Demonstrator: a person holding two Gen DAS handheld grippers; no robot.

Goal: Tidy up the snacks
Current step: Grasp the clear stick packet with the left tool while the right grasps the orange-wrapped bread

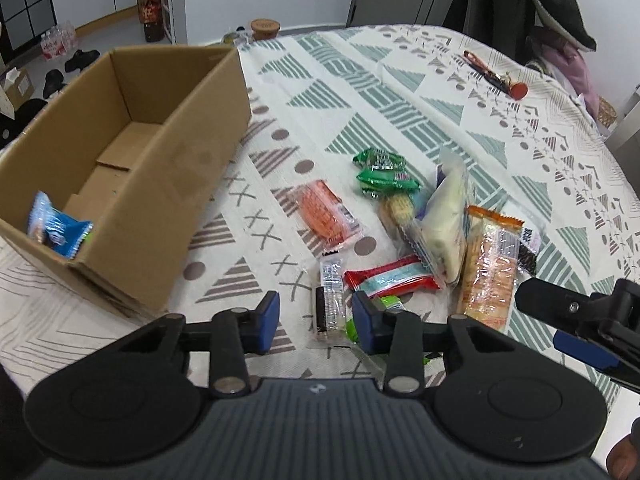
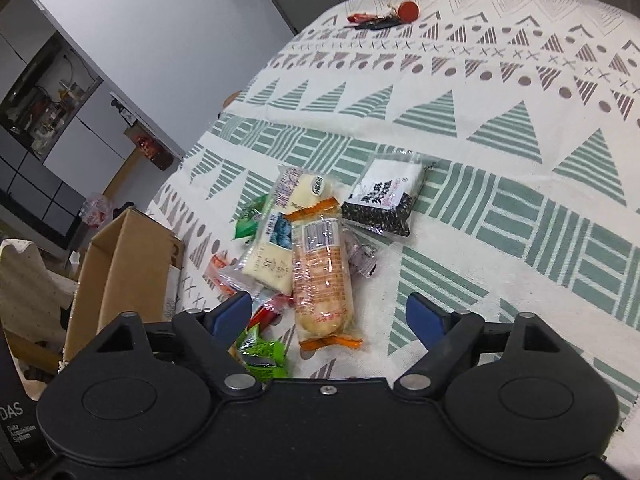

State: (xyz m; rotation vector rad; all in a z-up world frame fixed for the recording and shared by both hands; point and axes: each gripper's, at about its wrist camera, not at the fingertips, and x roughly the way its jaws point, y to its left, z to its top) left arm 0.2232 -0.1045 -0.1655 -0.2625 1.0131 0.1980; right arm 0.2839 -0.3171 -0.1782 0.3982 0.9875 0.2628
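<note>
We see the left gripper (image 1: 316,318) held low, jaws apart astride a clear packet (image 1: 330,300), not clamping it. The right gripper (image 2: 328,316), jaws wide and empty, faces the orange bar (image 2: 322,276). Beyond, snacks (image 1: 404,224) litter the surface (image 1: 400,92); a blue packet (image 1: 58,228) lies in the box (image 1: 172,168).

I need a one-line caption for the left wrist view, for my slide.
Open left gripper hovers over a clear-wrapped snack beside the cardboard box, which holds one blue packet.
</note>
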